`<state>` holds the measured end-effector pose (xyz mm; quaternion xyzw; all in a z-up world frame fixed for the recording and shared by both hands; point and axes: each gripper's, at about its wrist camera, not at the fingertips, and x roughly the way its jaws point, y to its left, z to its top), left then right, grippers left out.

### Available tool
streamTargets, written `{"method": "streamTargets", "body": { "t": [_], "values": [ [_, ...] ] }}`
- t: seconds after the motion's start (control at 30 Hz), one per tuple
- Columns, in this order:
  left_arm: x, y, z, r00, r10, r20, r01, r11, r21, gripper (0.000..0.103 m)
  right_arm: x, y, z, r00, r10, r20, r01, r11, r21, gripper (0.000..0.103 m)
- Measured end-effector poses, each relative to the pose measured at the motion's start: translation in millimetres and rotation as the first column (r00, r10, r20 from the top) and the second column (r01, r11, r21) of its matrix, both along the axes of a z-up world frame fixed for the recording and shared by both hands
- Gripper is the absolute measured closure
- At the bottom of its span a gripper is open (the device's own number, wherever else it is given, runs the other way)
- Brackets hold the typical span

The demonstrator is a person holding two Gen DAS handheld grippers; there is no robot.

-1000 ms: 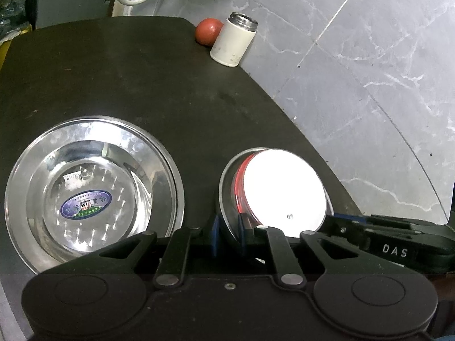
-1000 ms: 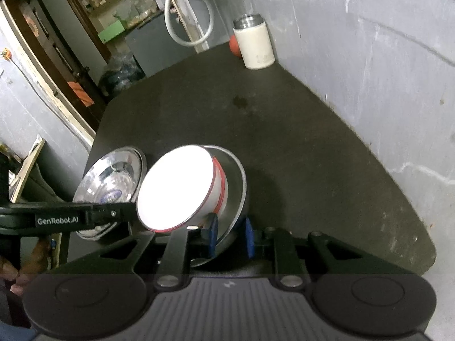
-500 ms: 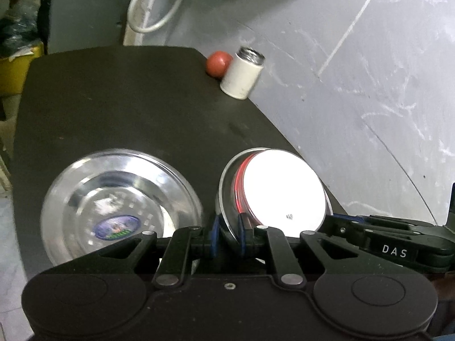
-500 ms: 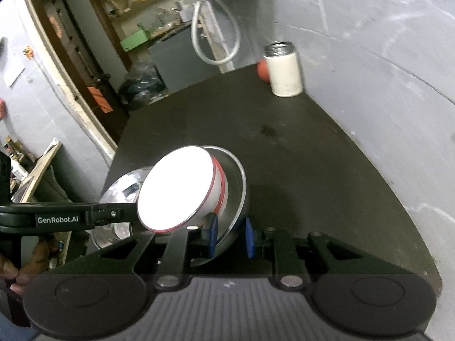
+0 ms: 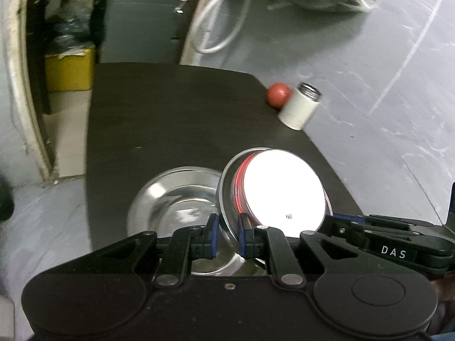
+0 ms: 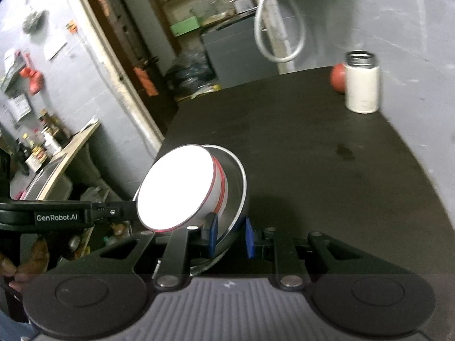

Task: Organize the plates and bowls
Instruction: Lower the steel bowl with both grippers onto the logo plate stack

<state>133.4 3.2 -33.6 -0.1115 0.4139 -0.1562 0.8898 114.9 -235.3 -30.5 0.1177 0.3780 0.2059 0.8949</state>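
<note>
A small steel bowl (image 5: pixel 227 187) hangs tilted above the dark table (image 5: pixel 170 119), with a white, red-banded bowl (image 5: pixel 284 193) nested in it. My left gripper (image 5: pixel 229 234) is shut on its near rim. From the opposite side, my right gripper (image 6: pixel 231 236) is shut on the rim of the same steel bowl (image 6: pixel 236 199), and the white bowl (image 6: pixel 176 187) faces left. A wide steel plate (image 5: pixel 170 201) lies on the table under and left of the held bowl. In the right wrist view that plate is hidden.
A white canister (image 5: pixel 298 108) with a steel mouth stands at the table's far right edge, a red ball (image 5: pixel 278 95) behind it. A grey marbled wall (image 5: pixel 384 56) runs along the right. The table's left edge drops to the floor. A hand (image 6: pixel 11 267) shows at lower left.
Both grippers have risen with the bowl and shifted left, so the steel plate now sits under the held bowl. The view takes in more of the room.
</note>
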Motion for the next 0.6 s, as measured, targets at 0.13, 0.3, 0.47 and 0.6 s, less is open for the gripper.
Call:
{"method": "streamTargets", "body": {
  "t": [0.13, 0.3, 0.47, 0.6],
  "values": [
    [-2, 13, -4, 0.998, 0.051, -0.019, -0.051, 0.999, 0.005, 0.09, 8, 15, -4, 0.998, 0.056, -0.018, -0.056, 0.998, -0.003, 0.08],
    [-2, 21, -8, 0.995, 0.096, -0.04, -0.096, 0.995, 0.011, 0.09, 17, 27, -7, 0.994, 0.104, -0.033, -0.104, 0.995, -0.007, 0.08],
    [-1, 25, -12, 0.99, 0.13, -0.055, -0.129, 0.992, 0.017, 0.09, 25, 33, -11, 0.99, 0.137, -0.045, -0.137, 0.99, -0.011, 0.08],
    [-2, 26, -15, 0.986, 0.152, -0.063, -0.151, 0.988, 0.023, 0.09, 31, 34, -13, 0.986, 0.157, -0.05, -0.158, 0.987, -0.012, 0.08]
  ]
}}
